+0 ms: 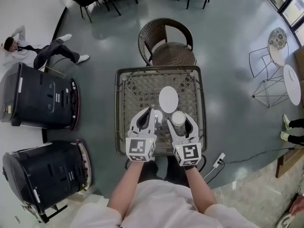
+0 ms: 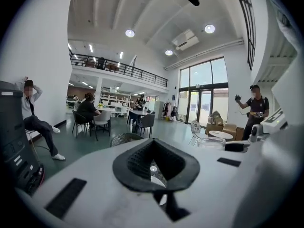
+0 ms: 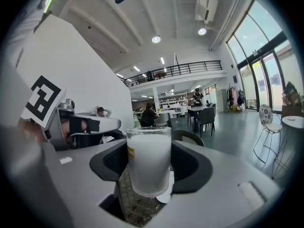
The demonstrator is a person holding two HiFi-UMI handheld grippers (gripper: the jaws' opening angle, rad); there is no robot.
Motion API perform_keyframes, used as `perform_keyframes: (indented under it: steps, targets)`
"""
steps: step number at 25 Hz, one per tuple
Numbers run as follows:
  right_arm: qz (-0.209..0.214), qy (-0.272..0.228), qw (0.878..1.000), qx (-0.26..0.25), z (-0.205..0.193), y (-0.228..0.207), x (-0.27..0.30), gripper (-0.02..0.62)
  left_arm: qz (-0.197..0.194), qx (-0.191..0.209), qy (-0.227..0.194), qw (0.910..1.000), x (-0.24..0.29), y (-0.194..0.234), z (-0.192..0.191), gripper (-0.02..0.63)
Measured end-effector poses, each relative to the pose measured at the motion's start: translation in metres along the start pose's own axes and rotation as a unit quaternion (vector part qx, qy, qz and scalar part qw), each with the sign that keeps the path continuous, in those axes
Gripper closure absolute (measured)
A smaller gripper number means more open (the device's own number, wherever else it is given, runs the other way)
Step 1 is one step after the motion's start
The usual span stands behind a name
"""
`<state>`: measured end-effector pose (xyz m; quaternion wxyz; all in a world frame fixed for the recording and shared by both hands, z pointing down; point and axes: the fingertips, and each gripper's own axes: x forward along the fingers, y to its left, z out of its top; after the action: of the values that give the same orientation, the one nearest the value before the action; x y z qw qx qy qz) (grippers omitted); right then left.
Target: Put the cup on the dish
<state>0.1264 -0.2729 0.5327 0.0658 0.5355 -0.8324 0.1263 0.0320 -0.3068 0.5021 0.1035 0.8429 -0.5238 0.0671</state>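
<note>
Right gripper view shows your right gripper clamped on the cup, just short of the dish, on its near right side. Your left gripper is closed and empty, beside the dish. If you release early, the cup may catch the dish's rim and tip.

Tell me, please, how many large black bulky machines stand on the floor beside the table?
2. One large black bulky machine stands left of the square woven-top table, level with its far edge; the other sits nearer the camera. None seems hidden.
</note>
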Motion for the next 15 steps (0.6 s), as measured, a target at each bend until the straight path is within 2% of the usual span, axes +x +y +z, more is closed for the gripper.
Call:
perform_keyframes:
  steps: [4,9,15]
  targets:
    - [0.0,0.024,1.0,0.01,-0.042,-0.017,0.029,0.337,0.001,0.0,0.036,0.9993,0.019,0.016,-0.041,0.603]
    - [-0.011,-0.004,0.999,0.048,-0.074,-0.031,0.061,0.339,-0.007,-0.009,0.068,0.9976,0.024,0.029,-0.084,0.603]
    - [-0.019,0.021,0.999,0.033,-0.119,-0.041,0.117,0.339,-0.026,-0.018,0.09,0.9955,0.034,0.039,-0.117,0.601]
